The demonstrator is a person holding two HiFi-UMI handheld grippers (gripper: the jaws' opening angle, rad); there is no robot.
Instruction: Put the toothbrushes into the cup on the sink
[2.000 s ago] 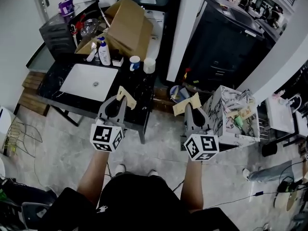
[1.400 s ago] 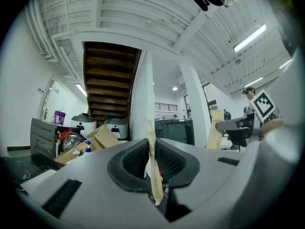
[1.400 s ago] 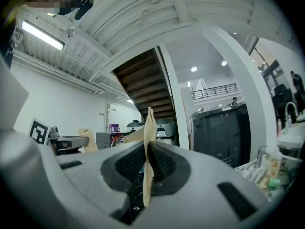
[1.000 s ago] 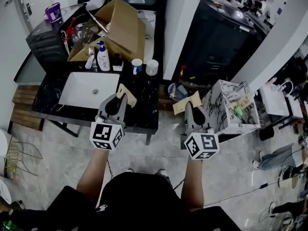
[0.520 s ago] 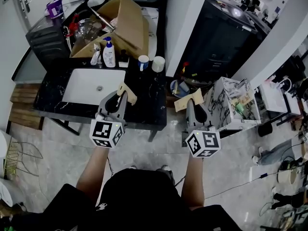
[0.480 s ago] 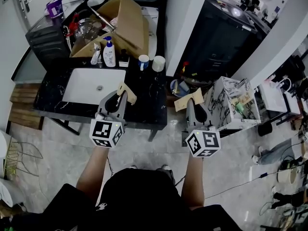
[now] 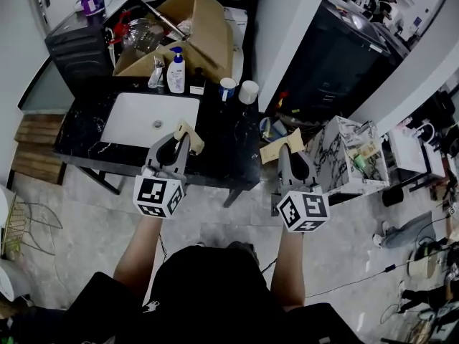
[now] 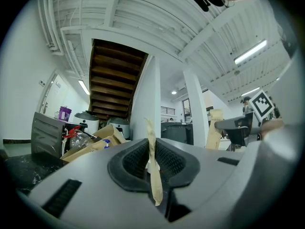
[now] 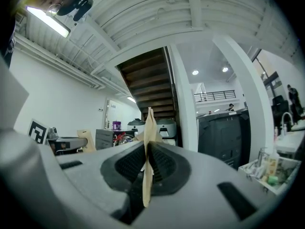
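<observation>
- Sink (image 7: 129, 120) and black worktop (image 7: 229, 143) had drawn nearer than two seconds earlier.
- Jaws of the left gripper (image 7: 182, 140) pinched a tan packet (image 8: 152, 175), likely a wrapped toothbrush; the right gripper (image 7: 285, 153) pinched another.
- Blue cup (image 7: 227, 88) and white cup (image 7: 248, 92) stood at the sink's 2 o'clock: best reach there, then tip each packet end-down.

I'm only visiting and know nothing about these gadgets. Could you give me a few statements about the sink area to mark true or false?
1. A blue-and-white cup and a white cup stand on the counter, right of the pump bottle. True.
2. The white basin is piled with dishes. False: only its drain shows.
3. Both grippers have their fingers spread wide. False: the left gripper and the right gripper each have their fingers together.
4. An open cardboard box sits behind the counter. True.
5. The right gripper is above the basin. False: it is past the counter's right end, over the floor.
</observation>
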